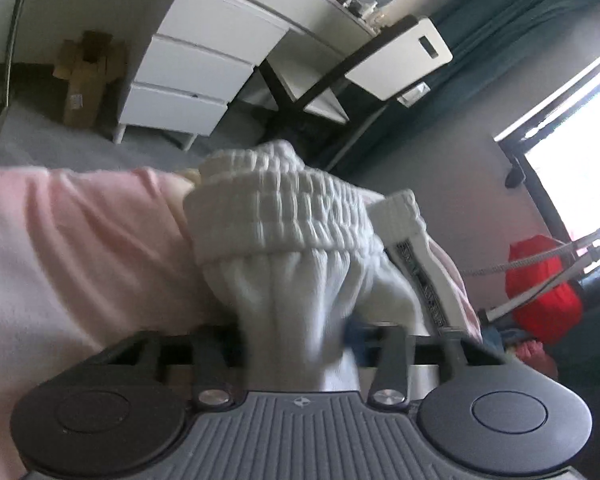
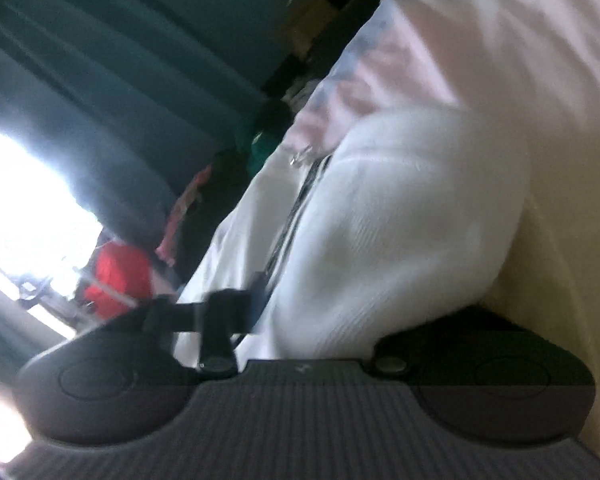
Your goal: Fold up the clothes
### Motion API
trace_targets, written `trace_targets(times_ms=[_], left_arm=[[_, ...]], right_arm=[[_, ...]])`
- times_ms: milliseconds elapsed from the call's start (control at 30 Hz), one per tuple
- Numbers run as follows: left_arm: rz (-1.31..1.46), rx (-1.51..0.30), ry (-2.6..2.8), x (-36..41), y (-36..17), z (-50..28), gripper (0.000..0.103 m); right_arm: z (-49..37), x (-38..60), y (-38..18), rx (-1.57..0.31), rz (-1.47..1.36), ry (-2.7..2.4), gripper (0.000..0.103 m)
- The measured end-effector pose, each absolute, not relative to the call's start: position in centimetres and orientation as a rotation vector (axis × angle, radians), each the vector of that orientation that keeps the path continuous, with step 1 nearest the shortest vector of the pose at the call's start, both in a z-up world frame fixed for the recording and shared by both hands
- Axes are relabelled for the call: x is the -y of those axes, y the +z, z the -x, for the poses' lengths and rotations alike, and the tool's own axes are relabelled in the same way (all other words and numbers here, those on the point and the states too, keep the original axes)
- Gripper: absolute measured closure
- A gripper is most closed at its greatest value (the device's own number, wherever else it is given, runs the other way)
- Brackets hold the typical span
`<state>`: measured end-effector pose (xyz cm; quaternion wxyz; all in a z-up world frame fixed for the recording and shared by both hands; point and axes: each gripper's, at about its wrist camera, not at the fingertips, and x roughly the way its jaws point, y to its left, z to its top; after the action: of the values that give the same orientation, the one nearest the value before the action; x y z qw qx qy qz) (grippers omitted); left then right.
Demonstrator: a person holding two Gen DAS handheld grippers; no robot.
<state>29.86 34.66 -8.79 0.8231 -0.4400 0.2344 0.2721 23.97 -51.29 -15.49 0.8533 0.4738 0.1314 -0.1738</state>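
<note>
Two grippers are pinching one white garment (image 1: 300,248): your left gripper (image 1: 300,344) is clamping the bunched cloth just below its ribbed waistband, and your right gripper (image 2: 300,320) is squeezing another fold, blurred. It's lying over a pink sheet (image 1: 68,240). White drawers (image 1: 188,84) and a red bag (image 1: 540,292) are sitting beyond.

In the left wrist view the garment (image 1: 288,248) is bunching up between the fingers of the left gripper (image 1: 300,344), its elastic waistband uppermost — a bedsheet (image 1: 68,240) is spreading to its left. Behind are standing a drawer unit (image 1: 192,80), a cardboard box (image 1: 86,80) left of it and a desk (image 1: 300,12) to its right. A window (image 1: 572,136) is sitting far right.
</note>
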Motion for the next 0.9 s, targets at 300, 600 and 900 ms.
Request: trace_targets(times_ms=[300, 600, 900], left_arm=[[0.941, -0.448, 0.499, -35.5, -4.0, -27.1, 0.093], [0.843, -0.563, 0.474, -39.1, -1.4, -16.0, 0.093], [0.709, -0.661, 0.386, -40.5, -6.1, -9.1, 0.090]], right_arm=[[-21.9, 50.8, -10.6, -0.229, -0.943, -0.380, 0.089], [-12.2, 50.0, -8.6, -0.251, -1.021, -0.355, 0.089], [-2.8, 50.4, -10.8, -0.335, -1.072, -0.343, 0.089]])
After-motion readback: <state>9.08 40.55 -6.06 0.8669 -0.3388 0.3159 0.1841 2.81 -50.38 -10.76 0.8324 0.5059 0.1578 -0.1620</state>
